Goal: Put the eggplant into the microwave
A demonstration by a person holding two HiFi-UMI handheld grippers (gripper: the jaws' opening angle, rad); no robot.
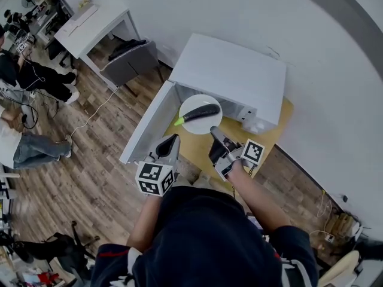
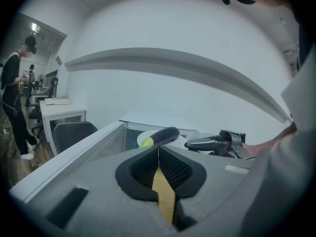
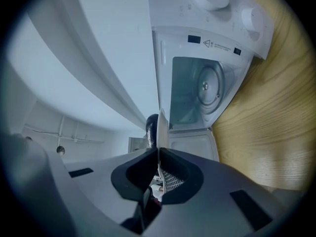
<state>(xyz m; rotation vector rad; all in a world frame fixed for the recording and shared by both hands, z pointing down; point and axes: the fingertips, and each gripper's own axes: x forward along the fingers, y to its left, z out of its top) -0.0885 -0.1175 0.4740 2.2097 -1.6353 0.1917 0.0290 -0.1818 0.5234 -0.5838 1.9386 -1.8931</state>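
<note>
Pinching one plate (image 1: 195,102) by the rim, right gripper (image 1: 213,131) fingers, one eggplant (image 1: 202,112) on it, one open microwave (image 1: 234,72), left gripper (image 1: 172,140) fingers closed, empty

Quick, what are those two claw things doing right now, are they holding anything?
Left gripper: fingers closed, holding nothing.
Right gripper: fingers closed on the rim of the white plate carrying the eggplant.
</note>
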